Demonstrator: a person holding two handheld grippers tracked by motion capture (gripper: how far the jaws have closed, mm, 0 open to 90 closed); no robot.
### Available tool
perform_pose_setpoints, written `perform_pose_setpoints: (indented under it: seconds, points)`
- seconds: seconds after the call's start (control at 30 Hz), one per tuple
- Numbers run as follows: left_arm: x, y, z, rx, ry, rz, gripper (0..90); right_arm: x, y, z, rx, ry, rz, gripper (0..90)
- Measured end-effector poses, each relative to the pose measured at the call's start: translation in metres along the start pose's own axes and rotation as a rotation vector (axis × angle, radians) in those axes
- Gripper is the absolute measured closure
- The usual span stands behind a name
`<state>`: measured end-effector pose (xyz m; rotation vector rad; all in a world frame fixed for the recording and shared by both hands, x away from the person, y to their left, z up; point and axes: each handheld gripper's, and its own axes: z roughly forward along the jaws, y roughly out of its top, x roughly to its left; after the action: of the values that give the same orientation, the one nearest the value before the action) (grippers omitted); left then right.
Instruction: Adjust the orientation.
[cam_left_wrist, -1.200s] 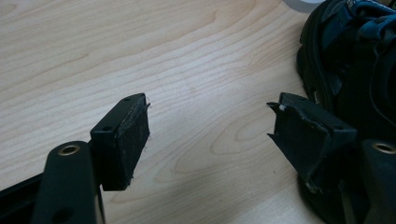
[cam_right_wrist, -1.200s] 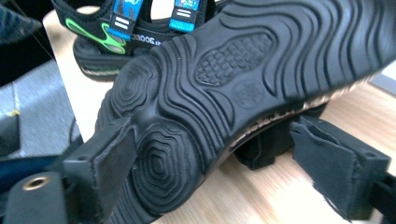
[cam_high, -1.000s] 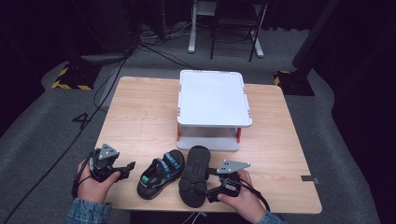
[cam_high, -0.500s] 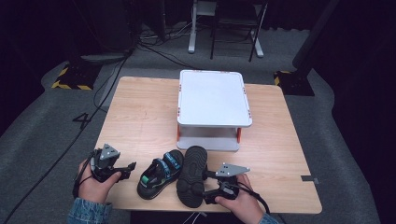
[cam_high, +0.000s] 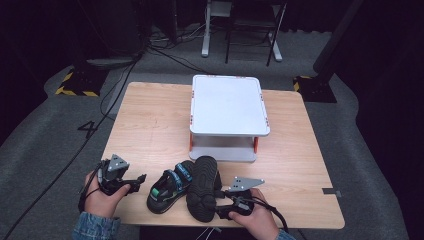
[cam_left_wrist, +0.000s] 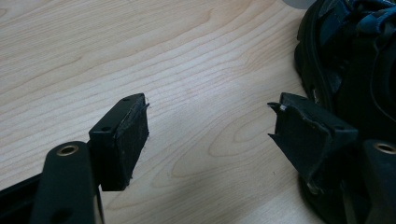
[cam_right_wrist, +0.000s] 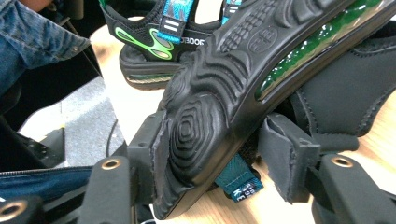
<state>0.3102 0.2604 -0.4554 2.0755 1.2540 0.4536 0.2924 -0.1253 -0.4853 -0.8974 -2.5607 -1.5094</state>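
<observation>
Two black sandals lie near the table's front edge. One stands upright (cam_high: 167, 187) with green and blue straps (cam_right_wrist: 159, 28). The other (cam_high: 202, 185) is tipped on its side, its ridged sole (cam_right_wrist: 219, 88) facing my right gripper. My right gripper (cam_high: 218, 207) has just been closing, with that sandal's heel end between the jaws. One pad (cam_right_wrist: 156, 149) lies against the sole and the other (cam_right_wrist: 285, 154) against the strap side. My left gripper (cam_high: 137, 179) stands open over bare wood (cam_left_wrist: 210, 126), just left of the upright sandal (cam_left_wrist: 350, 60).
A white two-level stand (cam_high: 229, 107) with orange posts sits at the middle back of the wooden table (cam_high: 150, 125), close behind the sandals. Bare wood lies to the left and right of it. A denim sleeve (cam_right_wrist: 32, 42) shows beyond the sandals.
My right gripper has edged left onto the tipped sandal's heel end and its jaws have narrowed around it. The left hand and the upright sandal have stayed put.
</observation>
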Motion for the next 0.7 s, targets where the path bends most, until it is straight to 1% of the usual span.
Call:
perform_pose_setpoints:
  seconds: [0.17,0.2,0.23,0.3,0.37,0.4,0.43,0.47,0.57,0.6,0.67,0.7]
  points:
    - [-0.001,0.000,0.001,0.003,0.001,0.002,26.5,0.003,0.001,0.002,-0.012,0.010,-0.020,48.4]
    - [-0.001,0.000,0.001,0.003,0.001,0.004,26.4,0.004,0.002,0.003,-0.018,0.018,-0.033,50.0]
    - [0.000,0.000,0.001,0.003,0.001,0.008,26.4,0.004,0.002,0.003,-0.019,0.022,-0.033,50.9]
    - [0.000,0.000,0.001,0.001,0.001,0.002,26.4,0.004,0.003,0.004,-0.019,0.025,-0.035,51.5]
    - [0.000,0.000,0.001,-0.001,-0.002,0.004,26.4,0.004,0.005,0.003,-0.018,0.028,-0.041,53.0]
    - [0.000,-0.001,0.001,-0.001,-0.002,0.004,26.4,0.004,0.007,0.001,-0.031,0.030,-0.051,54.9]
    - [0.000,-0.001,0.001,-0.001,-0.002,0.004,26.4,0.004,0.007,0.001,-0.031,0.030,-0.051,54.9]
    - [0.000,-0.001,0.001,0.001,-0.003,0.007,26.4,0.003,0.009,-0.003,-0.050,0.025,-0.055,56.0]
    - [0.000,-0.001,0.001,0.001,-0.004,0.009,26.4,0.001,0.012,-0.008,-0.062,0.015,-0.066,56.6]
    - [0.000,0.000,0.001,0.001,-0.005,0.010,26.3,-0.002,0.015,-0.015,-0.072,0.004,-0.072,56.9]
    - [0.000,0.000,0.001,-0.001,-0.004,0.009,26.3,-0.003,0.017,-0.018,-0.070,0.002,-0.072,56.9]
    - [0.000,0.000,0.001,0.000,-0.002,0.006,26.4,-0.009,0.020,-0.030,-0.085,-0.016,-0.065,57.3]
